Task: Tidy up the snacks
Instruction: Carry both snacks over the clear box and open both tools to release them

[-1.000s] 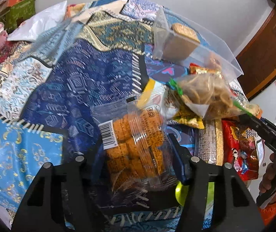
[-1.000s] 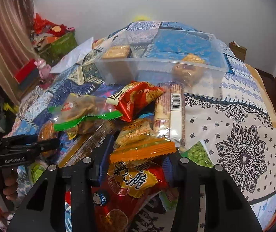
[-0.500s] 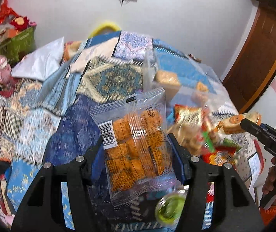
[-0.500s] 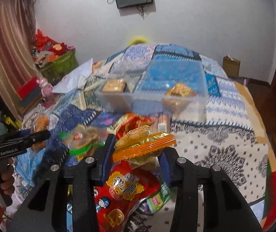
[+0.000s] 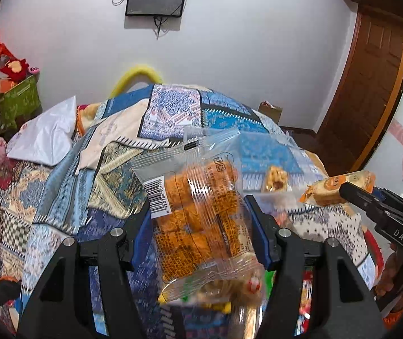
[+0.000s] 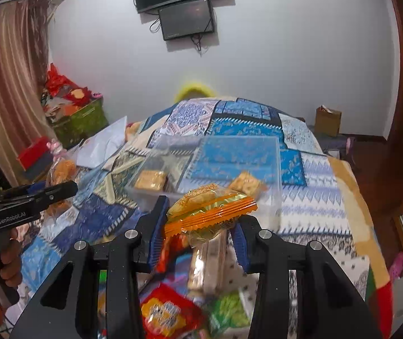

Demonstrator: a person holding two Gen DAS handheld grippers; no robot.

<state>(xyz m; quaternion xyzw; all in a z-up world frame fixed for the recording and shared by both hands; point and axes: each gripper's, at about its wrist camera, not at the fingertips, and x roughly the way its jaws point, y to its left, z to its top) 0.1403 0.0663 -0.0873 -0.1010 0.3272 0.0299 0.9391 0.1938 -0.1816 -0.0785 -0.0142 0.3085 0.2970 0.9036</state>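
Observation:
My left gripper [image 5: 198,226] is shut on a clear packet of orange biscuits [image 5: 198,209], held up above the bed; it also shows at the left of the right wrist view [image 6: 60,190]. My right gripper [image 6: 198,226] is shut on an orange-edged snack packet [image 6: 209,212], also lifted; it shows at the right of the left wrist view [image 5: 342,189]. A clear plastic box [image 6: 269,169] with two snack packs inside, one at the left [image 6: 149,179] and one at the right [image 6: 246,182], lies on the bed ahead of both grippers.
A pile of loose snack packets [image 6: 170,313] lies on the patterned quilt [image 6: 314,186] below the grippers. A white pillow [image 5: 43,138] lies at the left. A wooden door [image 5: 370,84] stands at the right, a green box [image 6: 80,121] by the curtain.
Both grippers have risen from the snack pile with their packets and tilted up, so the box and far wall now show ahead.

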